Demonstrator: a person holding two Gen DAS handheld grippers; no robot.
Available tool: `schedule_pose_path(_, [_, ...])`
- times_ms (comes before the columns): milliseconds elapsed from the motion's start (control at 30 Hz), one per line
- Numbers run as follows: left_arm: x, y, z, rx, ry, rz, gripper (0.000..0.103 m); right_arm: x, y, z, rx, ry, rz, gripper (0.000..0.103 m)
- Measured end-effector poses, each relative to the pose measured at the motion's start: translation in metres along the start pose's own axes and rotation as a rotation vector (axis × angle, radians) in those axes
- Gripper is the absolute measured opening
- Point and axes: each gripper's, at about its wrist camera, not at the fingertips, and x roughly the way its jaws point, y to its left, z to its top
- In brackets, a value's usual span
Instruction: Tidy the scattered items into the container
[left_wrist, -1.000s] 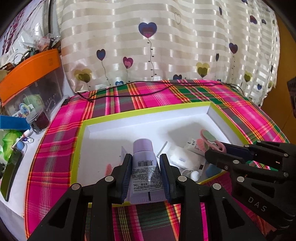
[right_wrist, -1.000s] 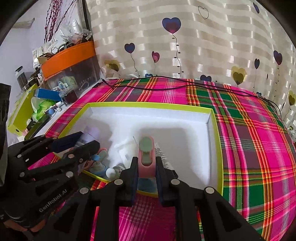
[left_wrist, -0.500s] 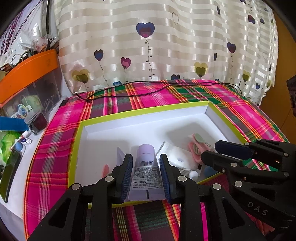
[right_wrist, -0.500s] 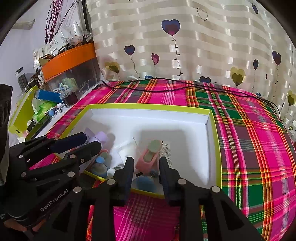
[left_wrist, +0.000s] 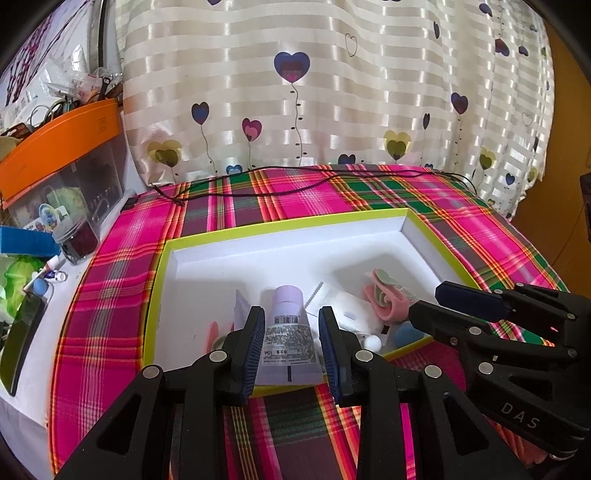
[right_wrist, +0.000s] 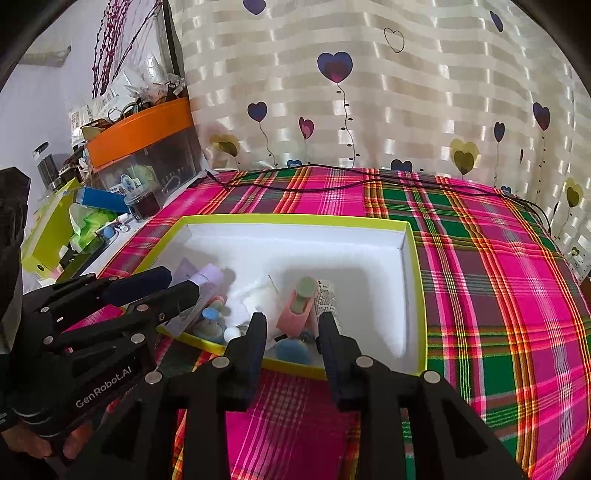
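At the box's (left_wrist: 424, 236) near left, the left gripper (left_wrist: 291, 334) stands parted around the lilac tube (left_wrist: 290, 328), light and squashy, best pinched across its flat body. To its right, the pink clip (right_wrist: 300, 306), stiff and light, lies ahead of the spread, empty right gripper (right_wrist: 291, 332).

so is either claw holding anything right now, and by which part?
Nothing held. Left claw is open around the lavender tube, gaps both sides; right claw is open, pink item in the box.

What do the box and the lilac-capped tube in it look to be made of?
The box: likely matte card, judging by thin folded walls, white inside, lime edge. The tube: probably soft plastic, slightly glossy, with a printed label, flat crimped tail and smooth lilac cap.
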Motion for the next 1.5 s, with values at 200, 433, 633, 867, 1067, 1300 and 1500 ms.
schedule_pose_path(200, [-0.006, -0.002, 0.0, -0.001, -0.004, -0.007, 0.031, -0.006, 0.001, -0.003, 0.005, -0.004, -0.001, 0.03])
schedule_pose_path(433, [-0.014, 0.0, 0.0, -0.012, -0.013, -0.021, 0.031, -0.013, 0.001, -0.007, 0.007, -0.01, 0.001, 0.03])
schedule_pose_path(633, [-0.023, 0.007, -0.005, -0.027, -0.022, -0.029, 0.031, -0.021, 0.003, -0.012, 0.005, -0.013, 0.002, 0.03])
schedule_pose_path(867, [-0.039, 0.017, -0.017, -0.05, -0.021, -0.019, 0.031, -0.029, 0.007, -0.025, 0.002, -0.002, 0.011, 0.03])
schedule_pose_path(1067, [-0.058, 0.016, -0.029, -0.033, -0.03, -0.014, 0.031, -0.042, 0.008, -0.04, 0.011, -0.002, 0.013, 0.03])
schedule_pose_path(1300, [-0.079, 0.009, -0.046, -0.035, -0.026, -0.04, 0.031, -0.062, 0.013, -0.059, 0.016, 0.0, 0.009, 0.03])
schedule_pose_path(1500, [-0.095, 0.01, -0.064, -0.054, -0.017, -0.056, 0.031, -0.078, 0.022, -0.077, 0.018, 0.004, 0.022, 0.03])
